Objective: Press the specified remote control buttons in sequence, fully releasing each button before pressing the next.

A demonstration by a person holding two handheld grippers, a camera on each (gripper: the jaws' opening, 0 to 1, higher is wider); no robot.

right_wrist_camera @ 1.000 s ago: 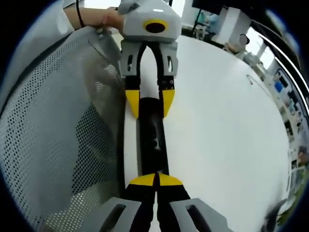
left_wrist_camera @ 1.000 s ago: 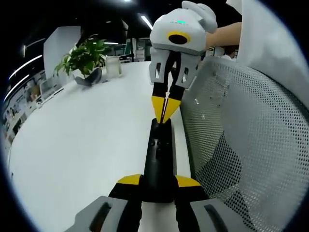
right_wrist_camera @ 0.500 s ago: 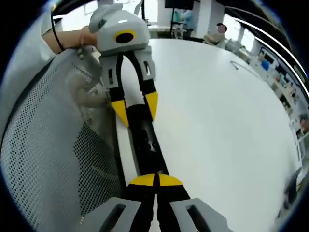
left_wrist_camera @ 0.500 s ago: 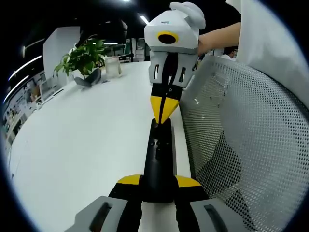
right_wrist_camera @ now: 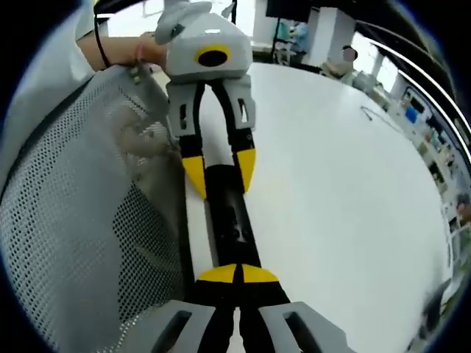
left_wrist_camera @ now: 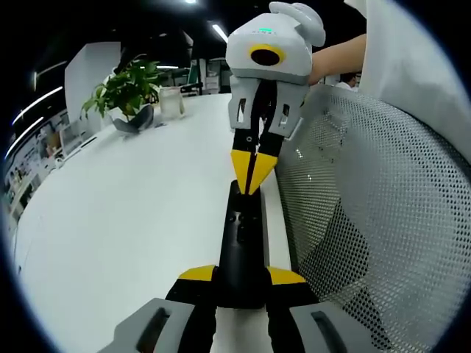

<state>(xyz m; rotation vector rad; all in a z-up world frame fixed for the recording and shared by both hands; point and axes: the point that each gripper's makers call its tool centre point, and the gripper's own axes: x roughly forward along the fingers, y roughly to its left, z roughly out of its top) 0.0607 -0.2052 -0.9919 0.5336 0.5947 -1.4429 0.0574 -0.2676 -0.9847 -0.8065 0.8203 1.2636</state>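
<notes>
On the white table, close along its edge, lies the black remote control, long and narrow. Its long axis runs straight from one gripper to the other, so the two tools face each other over it.

In the left gripper view, the left gripper has the near end of the remote between its yellow-tipped jaws, one on each long side; they seem to clamp it and keep it steady. The small buttons sit a little past the middle of the body, toward the far end.

In the same view the right gripper comes from the far end with its two yellow tips pressed together into one point, holding nothing. This point is over the far end of the remote, just beyond the buttons; whether it touches the surface I cannot tell.

In the right gripper view the closed tips are at the bottom, with the remote running away from them to the left gripper.

I judge the right gripper is the pressing one, and the next button lies along the remote's axis, toward the left gripper.

Beside the table edge is a grey mesh chair back, and a plant stands far away on the table.
</notes>
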